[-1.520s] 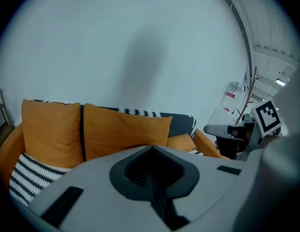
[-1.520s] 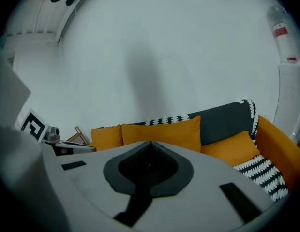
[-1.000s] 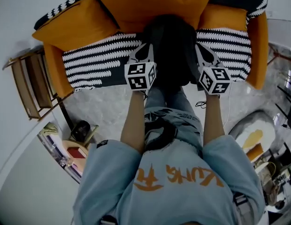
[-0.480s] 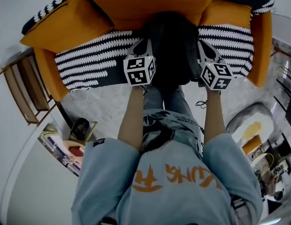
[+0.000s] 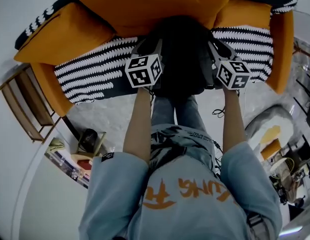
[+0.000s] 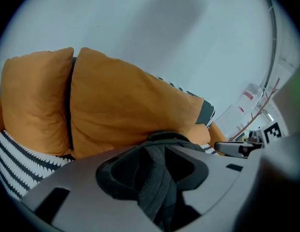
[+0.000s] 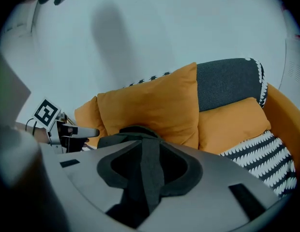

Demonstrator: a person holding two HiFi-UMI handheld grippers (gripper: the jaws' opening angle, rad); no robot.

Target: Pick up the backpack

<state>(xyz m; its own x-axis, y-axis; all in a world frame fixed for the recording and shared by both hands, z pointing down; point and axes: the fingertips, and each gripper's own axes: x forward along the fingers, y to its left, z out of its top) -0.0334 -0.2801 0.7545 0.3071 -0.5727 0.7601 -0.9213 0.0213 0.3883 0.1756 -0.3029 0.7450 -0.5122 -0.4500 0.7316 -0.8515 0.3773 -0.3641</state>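
Flat woven straps [image 6: 157, 180] of soft black backpack [image 5: 181, 54] slack between just-opened, released jaws of left gripper [image 5: 151, 45] and right gripper [image 5: 215, 47], plump orange cushions [image 5: 160, 4] behind.

Cool, even indoor light; strong fisheye bending at edges (black vignette corners); near foreground blurred.

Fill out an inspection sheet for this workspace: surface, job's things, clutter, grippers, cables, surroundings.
Surface: black-and-white patterned sofa seat, orange cushions behind.
Job's things: black fabric backpack on the seat against the cushions.
Clutter: small items on a low stand, too small to name.
Grippers: left gripper and right gripper open, jaws just been opening, a backpack strap between each pair.
Cables: thin black cable on the floor.
Surroundings: pale marbled floor, white wall, wooden rack.
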